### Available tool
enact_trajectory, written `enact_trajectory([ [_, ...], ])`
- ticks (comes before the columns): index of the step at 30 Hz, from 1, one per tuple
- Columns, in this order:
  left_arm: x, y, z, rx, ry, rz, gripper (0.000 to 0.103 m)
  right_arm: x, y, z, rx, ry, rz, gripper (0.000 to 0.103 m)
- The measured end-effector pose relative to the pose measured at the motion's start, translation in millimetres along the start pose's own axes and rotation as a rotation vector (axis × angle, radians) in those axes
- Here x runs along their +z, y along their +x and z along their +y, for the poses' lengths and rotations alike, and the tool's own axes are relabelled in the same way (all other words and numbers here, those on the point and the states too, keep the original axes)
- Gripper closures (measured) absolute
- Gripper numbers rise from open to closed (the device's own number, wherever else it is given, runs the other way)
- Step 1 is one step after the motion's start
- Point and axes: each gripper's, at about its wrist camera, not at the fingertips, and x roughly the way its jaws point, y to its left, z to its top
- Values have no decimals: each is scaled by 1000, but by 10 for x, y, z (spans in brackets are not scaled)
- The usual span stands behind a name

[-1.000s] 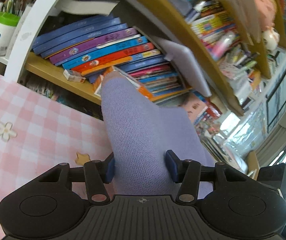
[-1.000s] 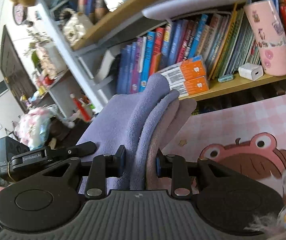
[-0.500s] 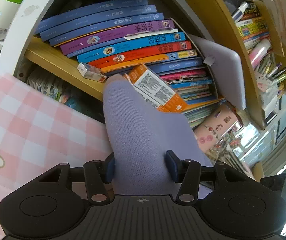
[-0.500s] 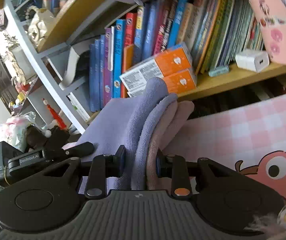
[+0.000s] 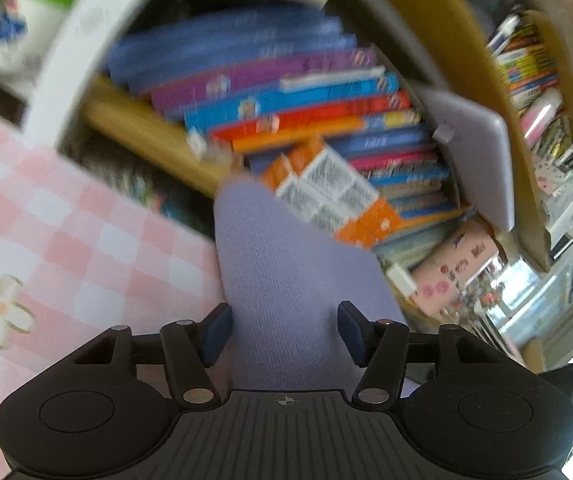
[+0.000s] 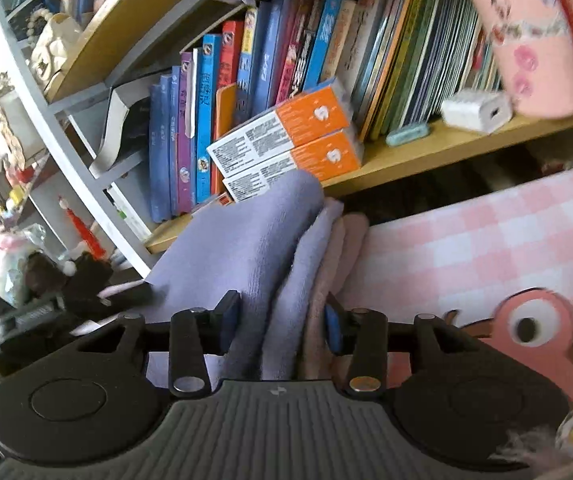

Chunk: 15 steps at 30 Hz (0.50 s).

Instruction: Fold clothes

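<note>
Crammed bookshelf [image 6: 426, 152] behind a pink-checked worktop [image 5: 66, 240]. Lavender knit garment [image 5: 286, 280] runs lengthwise between left gripper [image 5: 284, 332] and right gripper [image 6: 280, 320], both just opening: left pads clear, right barely touching the folded layers, near the back edge.

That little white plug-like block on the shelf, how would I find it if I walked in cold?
Start at the wooden bookshelf behind the pink checked table cover. Follow its row of upright books to the right-hand end, where a tall pink tumbler stands. The white charger block lies just in front of the books, left of the tumbler: the only small white cube there.
</note>
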Motion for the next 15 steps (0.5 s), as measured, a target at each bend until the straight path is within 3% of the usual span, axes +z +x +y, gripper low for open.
enact_trajectory([
  [6, -262, -584, -273, 26, 116, -129, 34, -249, -509, 259, -112, -134, -83, 61],
  [11, -579, -939, -588, 105, 212, -136, 32, -608, -935, 564, -193, -215, -128, 60],
  [15, -836, -1236, -743, 211, 292, -142, 27, -910, -1242, 773, -244, -248, -155, 57],
])
